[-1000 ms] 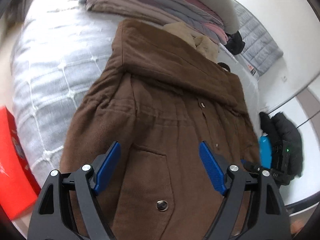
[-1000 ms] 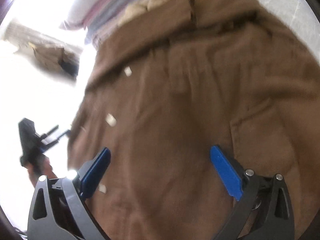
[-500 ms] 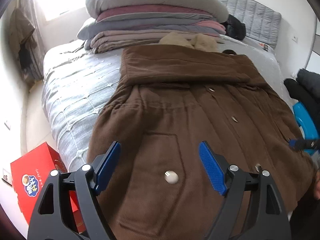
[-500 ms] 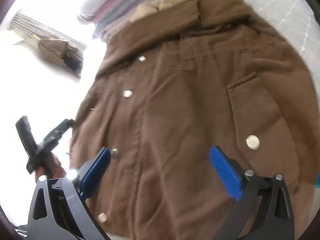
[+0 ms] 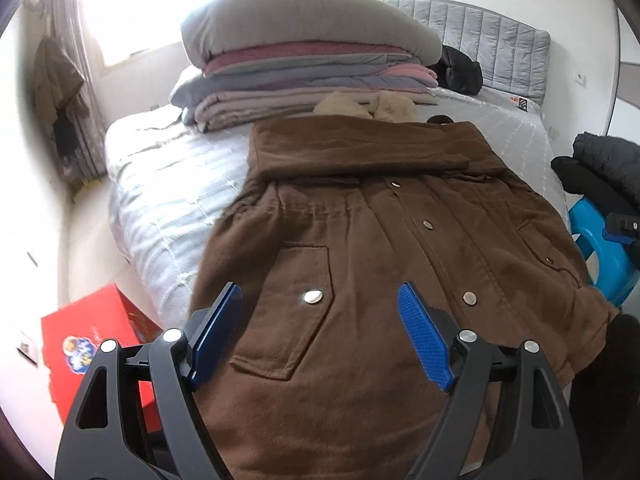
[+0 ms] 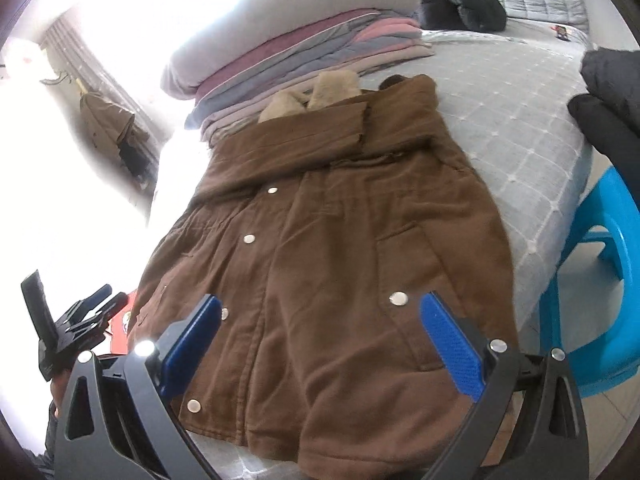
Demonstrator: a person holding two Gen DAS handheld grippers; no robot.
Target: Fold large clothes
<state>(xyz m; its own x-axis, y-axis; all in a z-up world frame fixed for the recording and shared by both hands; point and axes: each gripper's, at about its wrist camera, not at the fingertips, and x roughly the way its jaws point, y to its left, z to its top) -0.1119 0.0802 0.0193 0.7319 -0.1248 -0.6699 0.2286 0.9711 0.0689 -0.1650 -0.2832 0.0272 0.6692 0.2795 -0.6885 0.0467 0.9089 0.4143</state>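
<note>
Brown coat (image 5: 372, 264) flat on bed (image 5: 160, 184), sleeves already folded across chest. Both hand-held grippers pulled back + up vs 1s ago: left (image 5: 320, 336) & right (image 6: 320, 344) jaws apart, empty; hem fold prob next

Left tool (image 5: 319, 322): bottom centre of the left wrist view, jaws wide apart, nothing between the pads, angled downward.
Right tool (image 6: 320, 334): bottom centre of the right wrist view, jaws wide apart, empty, angled downward.
Left tool seen from the right: lower left of the frame, a hand gripping it.
</note>
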